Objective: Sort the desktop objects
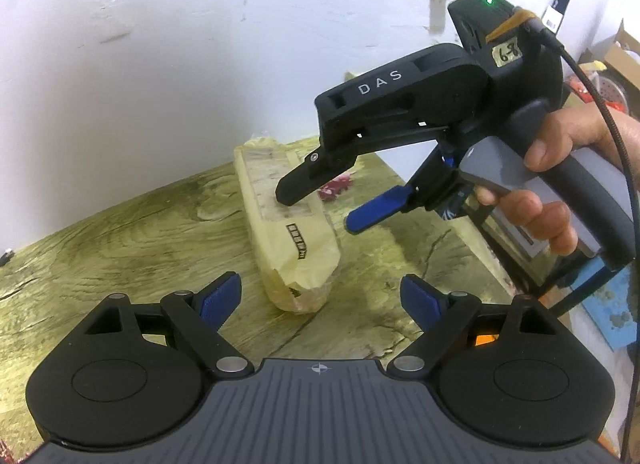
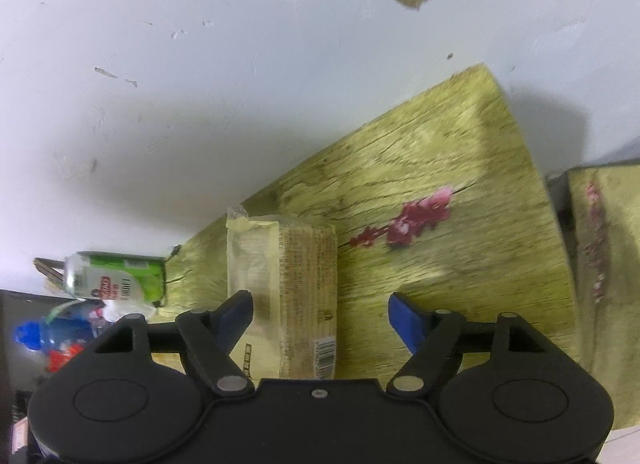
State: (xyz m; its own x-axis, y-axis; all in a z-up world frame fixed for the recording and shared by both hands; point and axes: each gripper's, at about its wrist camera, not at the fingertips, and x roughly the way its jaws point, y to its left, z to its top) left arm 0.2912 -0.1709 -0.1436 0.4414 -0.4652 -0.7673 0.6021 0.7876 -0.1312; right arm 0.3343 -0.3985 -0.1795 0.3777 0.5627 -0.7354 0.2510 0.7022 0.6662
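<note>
Left wrist view: the left gripper [image 1: 320, 298] is seen spread wide, nothing between its blue pads, hovering low over the wood-grain table [image 1: 120, 232]. A long beige wrapped packet [image 1: 292, 224] lies flat on the table just ahead of it, running away toward the white wall [image 1: 140, 44]. The right gripper [image 1: 320, 210] is held above the far half of the packet by a hand [image 1: 560, 184]. Its jaws are spread, one black finger above the packet's top face, the other blue-padded finger off to the packet's side. No pinch is seen; whether the black tip touches the wrapper cannot be told.

Right wrist view: the same packet [image 2: 284, 296] is seen lengthwise, close under the right gripper [image 2: 320, 310], its barcode end nearest the camera. The jaws stand apart, the left pad over the packet's edge, the right pad clear over bare table [image 2: 460, 184]. Nothing is gripped. A printed flower pattern [image 2: 408, 220] is visible on the tabletop beside the packet. A green-labelled container [image 2: 116, 276] and other clutter sit off the table's left edge.

Step judged: the packet appears released or not yet grasped, resting near the wall. If it is to be picked, the jaws should be centred across the packet's narrow width, both pads lowered past the top face before closing. A mid-length grip is advised, since the soft wrapper is likely to sag or crumple at the ends. If placement is done, the gripper should be lifted straight up so the packet is not dragged.
</note>
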